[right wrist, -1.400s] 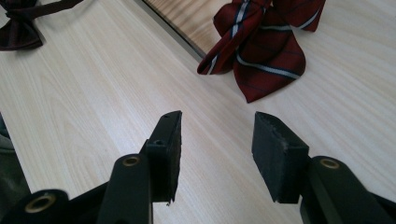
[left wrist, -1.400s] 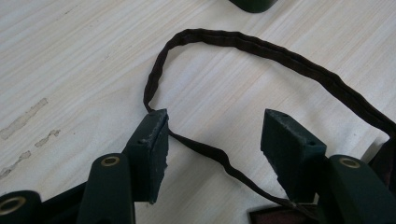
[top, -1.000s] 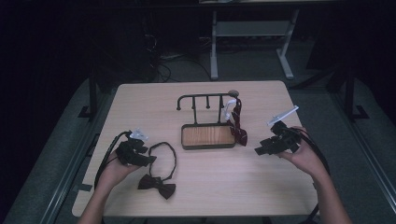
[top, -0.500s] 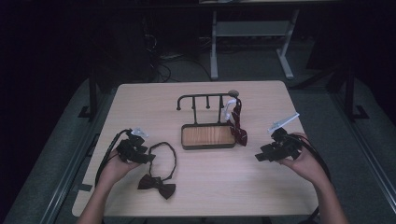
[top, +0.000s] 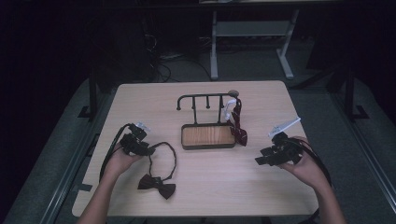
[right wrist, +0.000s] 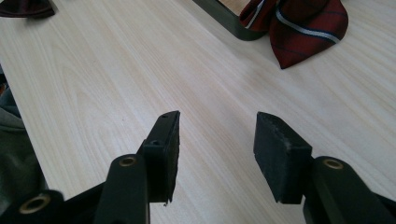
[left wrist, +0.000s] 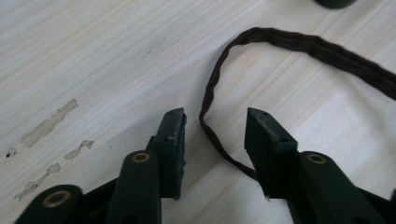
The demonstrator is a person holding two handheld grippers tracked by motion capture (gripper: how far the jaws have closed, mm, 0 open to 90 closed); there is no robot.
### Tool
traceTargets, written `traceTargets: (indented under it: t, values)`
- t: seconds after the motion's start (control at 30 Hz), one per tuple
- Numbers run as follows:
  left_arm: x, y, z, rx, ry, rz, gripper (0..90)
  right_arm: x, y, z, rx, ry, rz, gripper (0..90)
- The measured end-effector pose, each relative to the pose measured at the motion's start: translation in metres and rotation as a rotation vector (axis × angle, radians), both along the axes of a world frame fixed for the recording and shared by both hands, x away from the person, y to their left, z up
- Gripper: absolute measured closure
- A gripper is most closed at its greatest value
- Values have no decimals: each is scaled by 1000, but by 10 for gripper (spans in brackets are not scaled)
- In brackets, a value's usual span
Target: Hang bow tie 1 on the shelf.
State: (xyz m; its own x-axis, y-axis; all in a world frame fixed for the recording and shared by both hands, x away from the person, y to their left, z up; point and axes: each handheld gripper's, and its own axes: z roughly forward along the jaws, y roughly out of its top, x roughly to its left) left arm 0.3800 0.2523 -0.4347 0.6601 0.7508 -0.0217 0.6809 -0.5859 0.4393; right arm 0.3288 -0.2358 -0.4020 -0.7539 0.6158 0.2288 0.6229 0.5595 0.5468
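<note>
Since the earlier shots the left gripper (top: 142,140) had slid a bit toward the table's 3 o'clock, closer to the strap (top: 169,153), and its jaws had just been closing w/ the strap lying between them. The right gripper (top: 266,157) had dropped slightly toward 6 o'clock.

In the left gripper view the left gripper (left wrist: 215,135) was still released: the thin dark strap (left wrist: 210,98) ran up the gap btwn the pads, close to the right-hand one near its base, but not pinched. The strap looped away to 2 o'clock across the table (left wrist: 93,60), which had a few scuffed patches at 9 o'clock.

The bow tie (top: 157,182) lay at about 7 o'clock on the table (top: 140,93), just below the left hand (top: 122,161), its strap curling up to 12 from the knot. Nothing lay across it.

At the table's centre stood a black rack (top: 205,100) w/ a wooden tray (top: 208,136) at its base; the tray looked bare. A red striped necktie (top: 237,123) hung from the rack's 3 o'clock end beside a white tag (top: 227,110), its tip draping down past the tray's corner.

In the right gripper view the right gripper (right wrist: 217,140) was released, nothing btwn the pads, plain tabletop ahead. The necktie (right wrist: 303,28) lay at 1 o'clock by the tray's rim (right wrist: 224,18), well apart from the jaws.
</note>
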Motion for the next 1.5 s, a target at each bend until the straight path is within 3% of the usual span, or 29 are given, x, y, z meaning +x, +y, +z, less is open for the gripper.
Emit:
traceTargets:
  t: [0.27,0.6,0.93,1.33,1.5]
  values:
    - [9,-3,-4,40,40,-5,729,-3,-4,-2,12,4,-5,506]
    - [10,-1,-5,36,55,-19,888,-3,-4,-2,23,6,-1,507]
    - [7,2,0,16,57,-40,896,-1,-7,-8,39,32,-8,507]
    - [0,-1,22,3,62,-106,896,0,-14,-9,61,39,-21,507]
    - [-9,-6,36,-31,49,-141,896,-1,-16,-8,66,38,-20,508]
